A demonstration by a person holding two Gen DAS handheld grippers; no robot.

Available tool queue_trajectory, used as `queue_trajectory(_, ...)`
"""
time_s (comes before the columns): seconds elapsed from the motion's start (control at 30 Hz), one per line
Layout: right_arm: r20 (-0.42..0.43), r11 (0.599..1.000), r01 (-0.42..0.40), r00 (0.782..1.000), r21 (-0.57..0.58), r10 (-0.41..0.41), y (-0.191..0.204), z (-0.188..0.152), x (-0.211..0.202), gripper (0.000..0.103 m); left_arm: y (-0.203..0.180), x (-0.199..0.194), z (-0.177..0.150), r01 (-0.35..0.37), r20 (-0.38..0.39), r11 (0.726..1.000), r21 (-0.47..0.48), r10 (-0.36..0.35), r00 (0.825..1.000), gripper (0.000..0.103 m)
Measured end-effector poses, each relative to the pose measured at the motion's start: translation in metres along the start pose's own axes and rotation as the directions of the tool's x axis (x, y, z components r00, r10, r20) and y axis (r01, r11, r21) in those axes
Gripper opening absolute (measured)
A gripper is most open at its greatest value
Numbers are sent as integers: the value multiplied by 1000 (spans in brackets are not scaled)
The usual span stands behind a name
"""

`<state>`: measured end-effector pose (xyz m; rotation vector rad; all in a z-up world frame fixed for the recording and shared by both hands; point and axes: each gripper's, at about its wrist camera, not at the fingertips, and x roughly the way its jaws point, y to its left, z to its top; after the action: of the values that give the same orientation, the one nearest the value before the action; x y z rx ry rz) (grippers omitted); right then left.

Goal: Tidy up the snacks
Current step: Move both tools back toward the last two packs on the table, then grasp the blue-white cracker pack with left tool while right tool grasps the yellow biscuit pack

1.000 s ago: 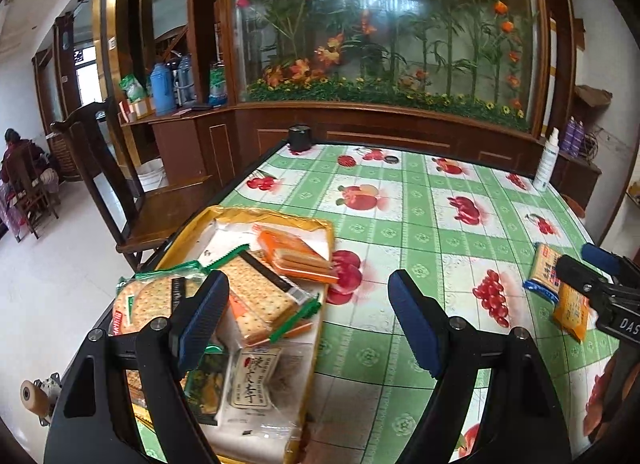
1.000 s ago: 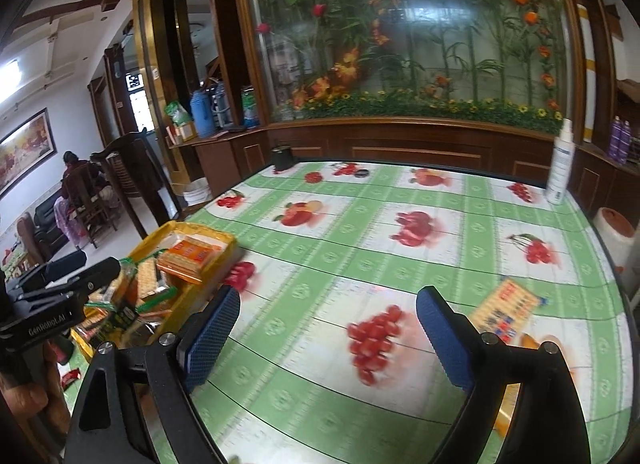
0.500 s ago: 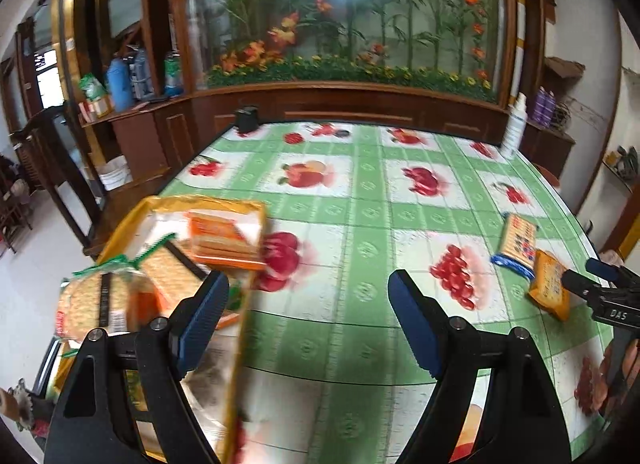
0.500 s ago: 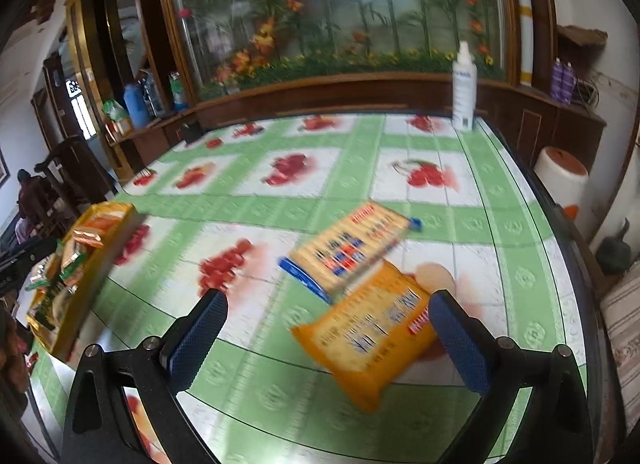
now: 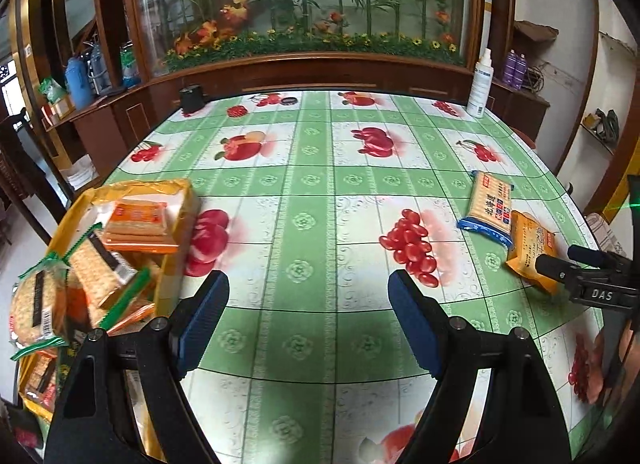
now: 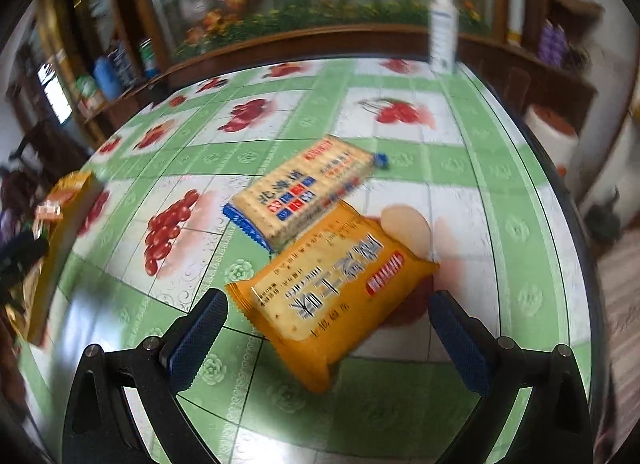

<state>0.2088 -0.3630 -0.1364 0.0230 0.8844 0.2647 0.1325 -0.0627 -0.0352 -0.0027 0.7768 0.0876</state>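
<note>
An orange cracker packet [image 6: 332,292] lies on the green fruit-print tablecloth between the wide-open fingers of my right gripper [image 6: 328,328]. A blue-edged cracker packet [image 6: 300,192] lies just beyond it, touching it. Both show at the right in the left wrist view, orange [image 5: 528,252] and blue-edged [image 5: 490,202]. My left gripper [image 5: 308,316] is open and empty over the table's middle. A yellow tray [image 5: 176,188] at the left edge holds several cracker packets [image 5: 136,224].
A white spray bottle [image 5: 480,84] stands at the far right corner and a small black object [image 5: 192,98] at the far left. A wooden cabinet with a flower display runs behind the table. The table edge is close on the right [image 6: 560,192].
My left gripper has swung right, away from the tray, toward the table's middle. My right gripper has moved in on the orange packet, which now lies between its open fingers.
</note>
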Motion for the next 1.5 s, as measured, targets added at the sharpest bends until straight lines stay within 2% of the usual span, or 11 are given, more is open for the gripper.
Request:
queue_trajectory(0.13,22,995,16,1000,101,-18,-4,-2,-5,102,-5,13,5,35,-26,999,-30,-36,999,82)
queue_trajectory(0.33,-25,977,175,985,126,-173,12,14,24,102,-29,37,37,115,-49,993,-38,-117,992,82)
queue_trajectory(0.53,-40,969,216,976,123,-213,-10,3,20,101,-92,61,64,232,-109,961,148,-217,970,82)
queue_trajectory(0.8,-9,980,126,992,154,-126,-32,6,11,100,-175,101,67,249,-193,907,338,-192,962,82)
queue_trajectory(0.93,-26,985,115,993,126,-113,-32,7,20,92,-193,111,68,240,-206,895,377,-171,963,82)
queue_trajectory(1.0,-26,986,136,991,99,-135,-31,6,19,73,-201,116,68,234,-203,891,389,-165,965,82)
queue_trajectory(1.07,-16,984,147,989,97,-146,-35,6,16,71,-206,122,67,212,-199,890,403,-141,970,82)
queue_trajectory(1.2,-12,983,148,989,109,-147,-41,4,12,71,-210,138,64,211,-225,898,386,-130,966,82)
queue_trajectory(1.37,25,986,102,994,135,-106,-43,4,5,71,-204,146,68,283,-251,916,283,-214,944,81)
queue_trajectory(1.43,33,985,95,994,142,-100,-44,4,4,71,-198,144,68,286,-228,924,252,-231,946,57)
queue_trajectory(1.5,37,985,85,995,150,-91,-45,3,2,71,-193,142,67,259,-221,934,248,-206,953,55)
